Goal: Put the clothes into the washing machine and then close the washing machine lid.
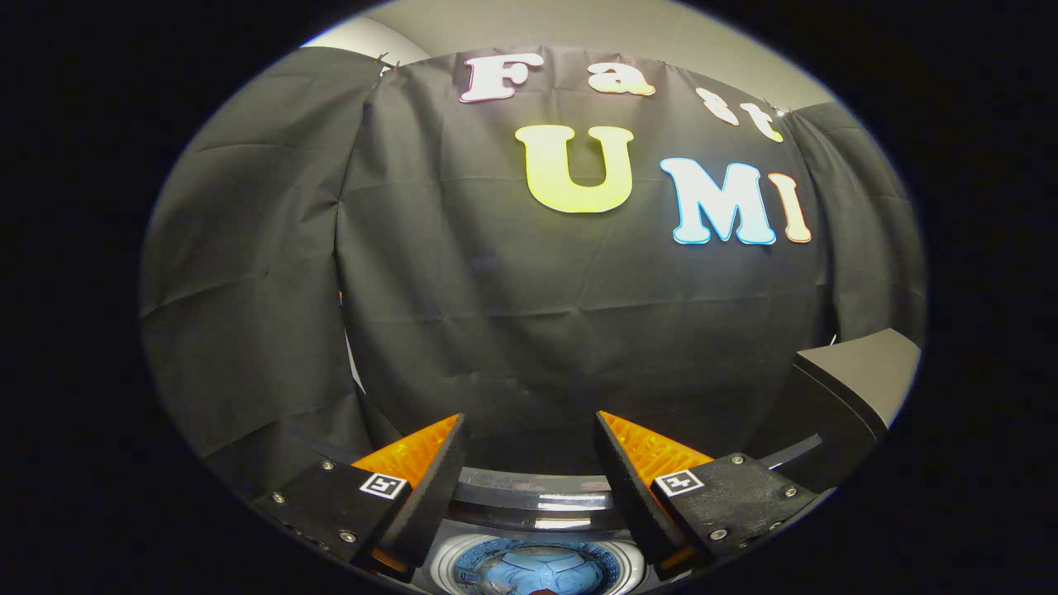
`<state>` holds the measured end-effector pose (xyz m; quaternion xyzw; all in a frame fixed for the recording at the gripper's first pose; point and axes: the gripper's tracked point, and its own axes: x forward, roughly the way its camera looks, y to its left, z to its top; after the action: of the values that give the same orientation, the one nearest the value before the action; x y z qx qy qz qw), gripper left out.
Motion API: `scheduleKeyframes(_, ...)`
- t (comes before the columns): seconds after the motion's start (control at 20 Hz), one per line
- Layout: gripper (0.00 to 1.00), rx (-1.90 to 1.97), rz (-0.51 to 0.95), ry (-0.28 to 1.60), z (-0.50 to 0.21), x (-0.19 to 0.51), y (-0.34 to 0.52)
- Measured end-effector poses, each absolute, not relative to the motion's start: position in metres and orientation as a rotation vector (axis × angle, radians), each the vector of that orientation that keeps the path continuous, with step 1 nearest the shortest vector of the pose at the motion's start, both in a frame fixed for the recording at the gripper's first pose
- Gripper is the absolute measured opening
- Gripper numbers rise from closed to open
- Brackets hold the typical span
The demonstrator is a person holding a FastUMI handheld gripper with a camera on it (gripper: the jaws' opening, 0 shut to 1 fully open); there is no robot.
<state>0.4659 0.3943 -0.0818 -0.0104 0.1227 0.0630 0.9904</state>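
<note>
My gripper (529, 434) is open, its two fingers spread apart with nothing between them. Below the fingers lies the washing machine's round drum opening (529, 570), and blue clothing (537, 573) rests inside it. The machine's glossy dark back rim (537, 500) runs between the fingers just beyond the drum. At the right stands a dark raised panel (851, 388) with a pale grey face, apparently the machine's lid held up. The gripper hangs above the drum and points toward the booth wall.
The black cloth wall (562, 330) stands close behind the machine and wraps round to the left side (240, 289). A pale ceiling (579, 25) shows above the cloth.
</note>
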Motion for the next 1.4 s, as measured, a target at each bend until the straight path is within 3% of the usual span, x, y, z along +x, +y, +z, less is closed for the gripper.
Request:
scheduleKeyframes(0.6,0.93,-0.009,0.170,0.244,-0.108,0.414,0.396)
scheduleKeyframes(1.1,0.94,-0.003,0.166,0.383,-0.176,0.385,0.374)
scheduleKeyframes(1.4,0.94,0.014,0.195,0.374,-0.160,0.370,0.373)
